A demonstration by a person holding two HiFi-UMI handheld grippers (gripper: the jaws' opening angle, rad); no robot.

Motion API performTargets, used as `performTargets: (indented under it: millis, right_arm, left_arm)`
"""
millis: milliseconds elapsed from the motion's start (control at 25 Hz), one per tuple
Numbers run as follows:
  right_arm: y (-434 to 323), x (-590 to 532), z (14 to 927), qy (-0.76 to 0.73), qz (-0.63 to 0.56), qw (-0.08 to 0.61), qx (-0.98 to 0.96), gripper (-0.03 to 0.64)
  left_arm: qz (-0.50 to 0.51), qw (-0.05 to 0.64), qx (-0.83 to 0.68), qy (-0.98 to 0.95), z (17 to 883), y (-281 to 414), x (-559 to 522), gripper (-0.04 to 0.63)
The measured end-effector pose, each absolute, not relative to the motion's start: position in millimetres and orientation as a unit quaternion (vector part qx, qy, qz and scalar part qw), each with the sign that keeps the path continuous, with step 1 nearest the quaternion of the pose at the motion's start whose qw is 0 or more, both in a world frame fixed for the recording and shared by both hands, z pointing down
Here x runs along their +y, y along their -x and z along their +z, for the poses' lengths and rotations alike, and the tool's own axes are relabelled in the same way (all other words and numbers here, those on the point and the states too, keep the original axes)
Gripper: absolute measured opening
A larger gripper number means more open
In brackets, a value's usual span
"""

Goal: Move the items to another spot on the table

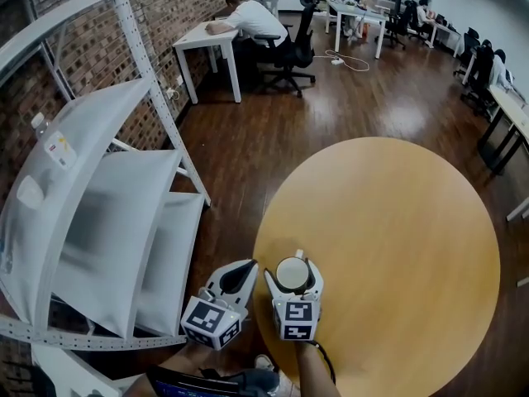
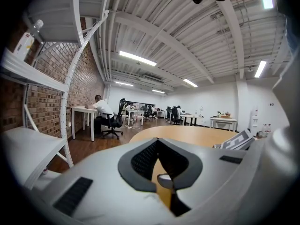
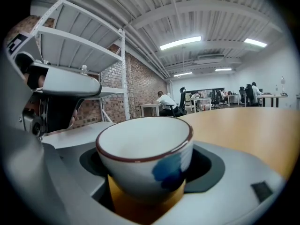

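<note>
Mostly white cup (image 3: 145, 149), maroon rim, blue blotch

No legible text, labels or numbers

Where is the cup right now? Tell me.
In the head view the cup is at the round table's near left edge, between the right gripper's jaws, with the left gripper just to its left.

cup (image 3: 143, 153): white, dark-red rim, blue blotch, maybe a motif | table (image 1: 413, 246): tan | wall (image 1: 165, 7): red-brown brick
</note>
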State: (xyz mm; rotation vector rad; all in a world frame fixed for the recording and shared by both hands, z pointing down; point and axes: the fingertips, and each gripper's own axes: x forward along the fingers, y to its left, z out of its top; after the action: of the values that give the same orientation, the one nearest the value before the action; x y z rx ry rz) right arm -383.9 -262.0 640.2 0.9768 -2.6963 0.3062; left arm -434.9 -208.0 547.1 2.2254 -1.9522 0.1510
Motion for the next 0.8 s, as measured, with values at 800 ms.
performTargets:
  millis: [800]
  right_arm:
    - [355.9,-235.7,553.1,-0.332,0.062,0.090,-0.937,0.440]
  left_arm:
    - [0.025,0.079,-0.656,-0.750,506.8,411.9,-176.4,0.006]
